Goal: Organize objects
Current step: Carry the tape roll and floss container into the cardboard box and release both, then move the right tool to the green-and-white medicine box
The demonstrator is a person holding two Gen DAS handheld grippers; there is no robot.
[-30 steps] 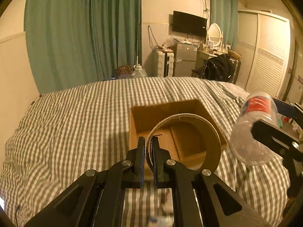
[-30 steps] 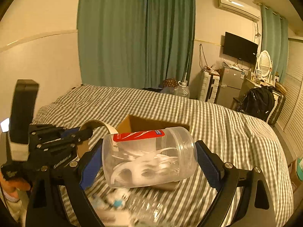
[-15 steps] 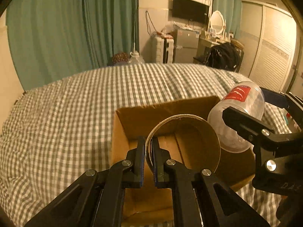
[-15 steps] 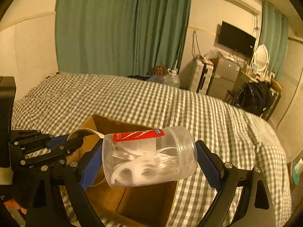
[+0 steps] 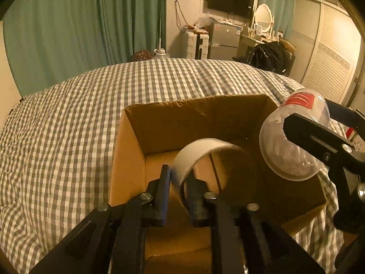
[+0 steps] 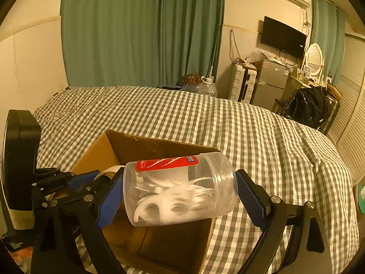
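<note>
A roll of tape (image 5: 200, 150) is being held upright over the open cardboard box (image 5: 173, 118), in the lower centre of the left wrist view. Its band is sitting between the two fingers of the left tool (image 5: 178, 182), and the jaws are standing parted around it, with a visible gap on the left side; whether the roll is being gripped or is being let go cannot be told. The box is lying on a bed (image 5: 68, 118) covered with a grey and white checked sheet, and its bare brown floor is being seen beneath the roll.

At the right of that view a clear plastic jar (image 5: 294, 141) with a red label is being held on its side above the right edge of the box. In the right wrist view the same jar (image 6: 180, 189) is being clamped end to end by the right tool (image 6: 180, 191), its blue pads pressed against the base and the mouth; white plastic pieces are being seen inside it. The jar is hanging over the near part of the box (image 6: 159, 146), with the left tool (image 6: 100, 178) showing at the lower left of the frame.

Green curtains (image 6: 141, 29) are being seen beyond the bed at the upper centre, and a wall-mounted television (image 6: 282, 36) at the upper right.
</note>
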